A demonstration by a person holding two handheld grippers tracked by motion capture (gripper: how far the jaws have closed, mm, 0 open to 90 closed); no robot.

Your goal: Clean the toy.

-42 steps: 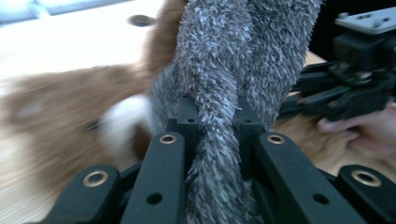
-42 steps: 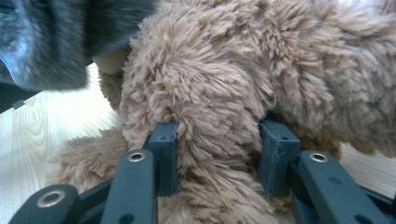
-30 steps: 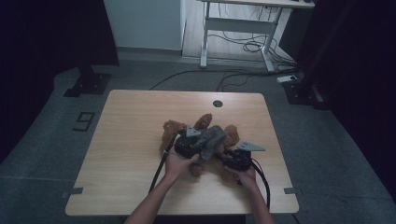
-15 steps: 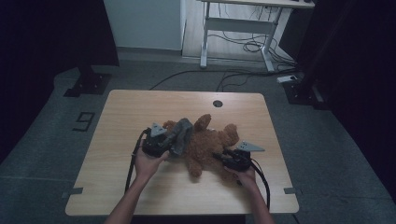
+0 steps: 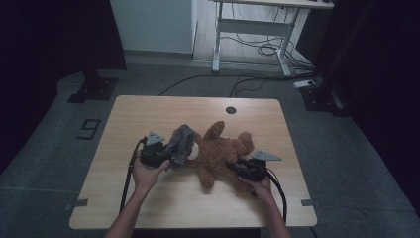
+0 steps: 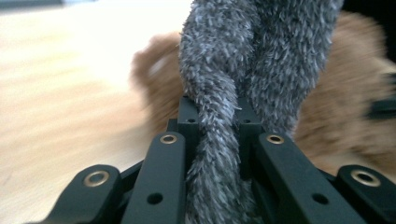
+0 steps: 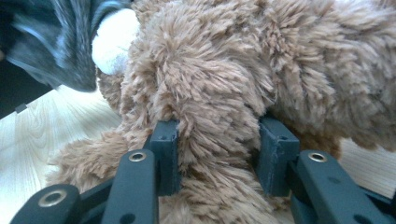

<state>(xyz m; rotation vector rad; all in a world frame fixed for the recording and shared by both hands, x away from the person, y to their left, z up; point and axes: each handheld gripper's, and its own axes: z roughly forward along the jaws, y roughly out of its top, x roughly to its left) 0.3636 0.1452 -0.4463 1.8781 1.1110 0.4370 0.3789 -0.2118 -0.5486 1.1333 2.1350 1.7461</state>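
Observation:
A brown teddy bear [image 5: 220, 153] lies on its back across the middle of the wooden table [image 5: 148, 111]. A grey fuzzy cloth [image 5: 181, 144] hangs bunched over the bear's head end. My left gripper [image 5: 171, 154] is shut on that grey cloth [image 6: 219, 116], whose twisted strand runs between the jaws. My right gripper [image 5: 237, 169] is shut on a limb of the teddy bear [image 7: 210, 140], its pads [image 7: 275, 154] pressed into the brown fur at either side. In the right gripper view the bear's white muzzle [image 7: 114, 42] pokes out from under the grey cloth [image 7: 60, 42].
A round cable hole [image 5: 230, 110] sits near the table's far edge. Black cables trail from both grippers toward the near edge. A white desk frame [image 5: 250, 29] with loose cables stands on the floor beyond the table.
My left gripper has carried the grey cloth leftward from over the bear's body to its head end, uncovering the body. The right gripper has stayed put on the bear.

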